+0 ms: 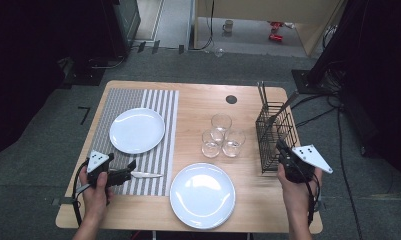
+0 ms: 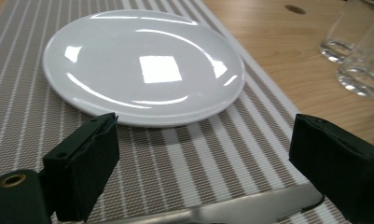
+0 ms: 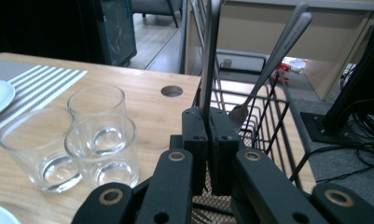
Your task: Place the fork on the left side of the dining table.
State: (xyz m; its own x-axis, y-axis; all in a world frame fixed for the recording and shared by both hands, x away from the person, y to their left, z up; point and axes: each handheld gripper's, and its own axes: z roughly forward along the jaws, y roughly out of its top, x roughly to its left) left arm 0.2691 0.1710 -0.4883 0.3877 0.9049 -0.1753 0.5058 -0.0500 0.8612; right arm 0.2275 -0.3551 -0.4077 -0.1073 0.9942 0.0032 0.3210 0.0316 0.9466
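Wooden tabletop [image 1: 248, 192], dark floor around it, set for a meal. Left gripper [image 2: 208, 163] has its fingers [image 2: 84, 163] spread wide with a knife [image 2: 231, 212] lying flat on the striped placemat [image 2: 194, 158] just below them, beside the far plate [image 2: 142, 65], likely its proper place. Right gripper [image 3: 208, 149] has its fingers clamped on an upright utensil handle [image 3: 209, 56] rising from the wire cutlery basket [image 1: 274, 135], probably to lift it out; a fork [image 3: 268, 70] leans just beyond.
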